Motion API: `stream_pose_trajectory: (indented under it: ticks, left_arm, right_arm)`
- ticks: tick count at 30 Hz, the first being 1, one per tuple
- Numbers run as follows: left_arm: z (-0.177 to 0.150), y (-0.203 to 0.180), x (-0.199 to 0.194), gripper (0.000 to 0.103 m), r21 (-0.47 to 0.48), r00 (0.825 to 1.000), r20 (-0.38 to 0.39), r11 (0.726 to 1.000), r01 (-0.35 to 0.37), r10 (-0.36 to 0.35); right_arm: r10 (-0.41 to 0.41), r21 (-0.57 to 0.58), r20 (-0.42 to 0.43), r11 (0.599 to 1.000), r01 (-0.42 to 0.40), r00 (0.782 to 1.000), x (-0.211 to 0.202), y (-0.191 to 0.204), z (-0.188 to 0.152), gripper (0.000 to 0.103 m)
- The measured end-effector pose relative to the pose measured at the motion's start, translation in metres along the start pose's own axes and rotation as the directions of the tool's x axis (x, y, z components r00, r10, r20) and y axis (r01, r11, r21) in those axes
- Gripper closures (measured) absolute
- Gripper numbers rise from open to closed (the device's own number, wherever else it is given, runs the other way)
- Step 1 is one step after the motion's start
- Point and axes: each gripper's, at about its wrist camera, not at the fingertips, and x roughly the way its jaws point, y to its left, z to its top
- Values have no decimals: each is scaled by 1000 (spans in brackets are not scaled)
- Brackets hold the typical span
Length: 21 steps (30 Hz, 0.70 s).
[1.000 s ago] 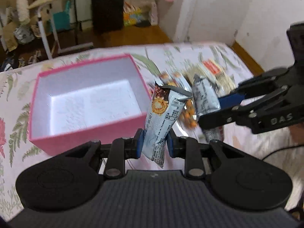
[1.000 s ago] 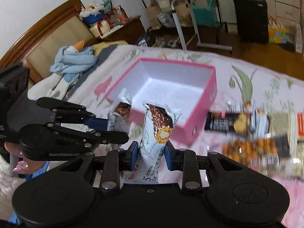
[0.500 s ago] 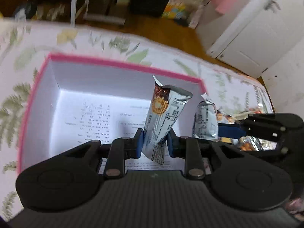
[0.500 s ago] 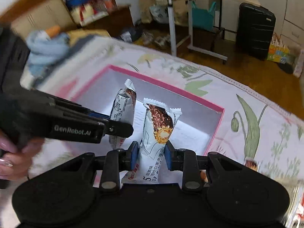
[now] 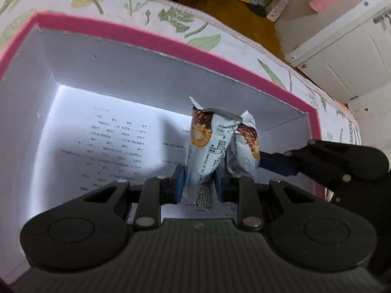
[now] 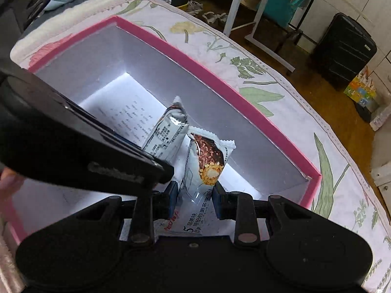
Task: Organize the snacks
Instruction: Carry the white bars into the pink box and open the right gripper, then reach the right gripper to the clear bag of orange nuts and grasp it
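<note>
Both claws reach down into an open pink box [image 5: 171, 46] with pale grey inner walls and a floor lined with a printed sheet; the box sits on a bed covered by a floral bedspread [image 6: 256, 90]. The left claw [image 5: 199, 185] is clenched on a silver-blue snack packet [image 5: 207, 151], its blue pads pressing the wrapper low down so that the packet stands nearly upright, its crimped top end leaning a little to the right. The right claw [image 6: 194, 197] likewise grips a second snack packet [image 6: 205, 168] of the same kind, showing a chocolate-and-nut picture on its front, pinched near its lower printed end. The two packets stand side by side, very near or touching each other, inside the box close to its right-hand wall. In the left wrist view the right claw enters from the right edge; in the right wrist view the left claw's black body crosses the left side, with a fingertip of the person's hand [image 6: 8, 180] at the edge. Beyond the bed lie a wooden floor, a black suitcase [image 6: 342, 48] and white cabinets [image 5: 342, 56].
</note>
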Motion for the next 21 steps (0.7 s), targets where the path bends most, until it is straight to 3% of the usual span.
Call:
stream_pose_trajectory:
  ticks: [4, 6, 8, 10, 15, 21]
  left_arm:
    - [1, -1, 5, 75, -45, 1000, -5, 999, 8, -8]
    - [-2, -5, -1, 66, -34, 1000, 12, 999, -9, 9]
    - [-6, -10, -10, 63, -11, 999, 37, 1000, -19, 20]
    - [-13, -12, -22, 62, 0, 998, 65, 1000, -21, 21]
    - [-35, -29, -64, 62, 95, 986, 158, 993, -67, 51]
    - [-68, -69, -119, 61, 255, 969, 240, 959, -125, 62]
  right_arm:
    - [-75, -23, -15, 997, 74, 997, 10, 2, -4, 62]
    - [-62, 15, 5, 998, 62, 998, 6, -2, -6, 62]
    - [-52, 31, 41, 998, 51, 998, -5, -3, -10, 59]
    - [-51, 51, 82, 998, 47, 995, -24, -4, -16, 54]
    - [4, 140, 188, 990, -31, 982, -87, -13, -46, 52]
    - [28, 238, 263, 967, -93, 964, -167, -34, -89, 45]
